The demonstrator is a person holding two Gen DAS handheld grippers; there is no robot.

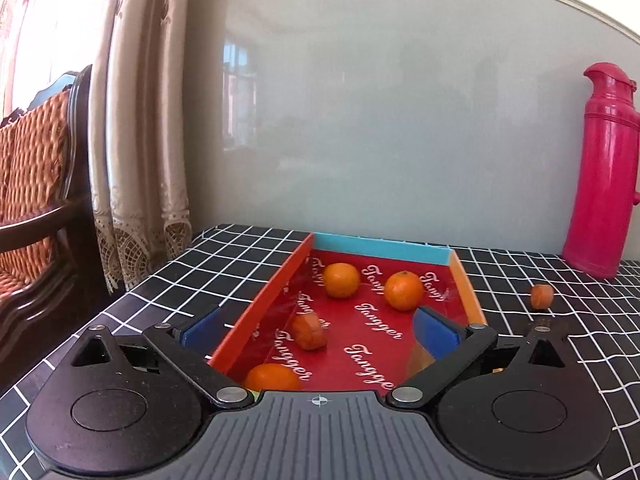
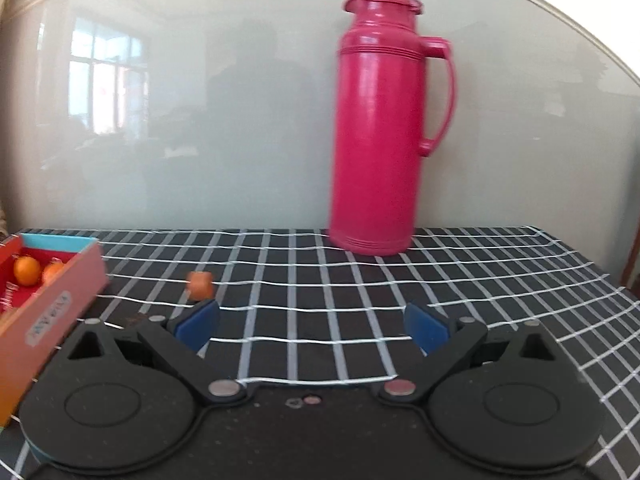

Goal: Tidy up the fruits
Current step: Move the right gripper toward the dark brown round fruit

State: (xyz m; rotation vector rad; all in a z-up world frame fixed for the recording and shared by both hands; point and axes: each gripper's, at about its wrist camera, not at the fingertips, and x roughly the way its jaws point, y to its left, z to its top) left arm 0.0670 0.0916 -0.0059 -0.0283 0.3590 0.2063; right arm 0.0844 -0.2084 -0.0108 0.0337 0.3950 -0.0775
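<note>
Fruits are nearly all gathered: we count four orange pieces lying in the red box (image 1: 256,316), and one stray piece (image 2: 200,285) left out on the checked desk (image 2: 360,320). Starting nearest to us, our right gripper (image 2: 312,330) hangs low over the desk with its jaws spread wide and nothing between the blue pads (image 2: 426,330). Our left gripper (image 1: 316,330) hovers above the near end of the box, jaws equally wide and empty, with one orange (image 1: 272,376) just under its left arm and a flatter-looking piece (image 1: 308,330) a little further in. Beyond those sit two round oranges, one (image 1: 341,280) to the left and one (image 1: 404,290) to the right, near the blue end wall (image 1: 380,250). The relation that matters is this: from the right wrist view the stray piece lies just ahead of the left pad and off to the left of the jaw gap, near the outer wall of the box; from the left wrist view it lies outside the box, well to the right. We judge the right gripper the nearer one, needing a shift left and forward to centre the fruit. It looks squat rather than long, blurred, so we cannot tell its axis. Furthest back, the pink thermos (image 2: 376,120) stands against the wall, well clear.
</note>
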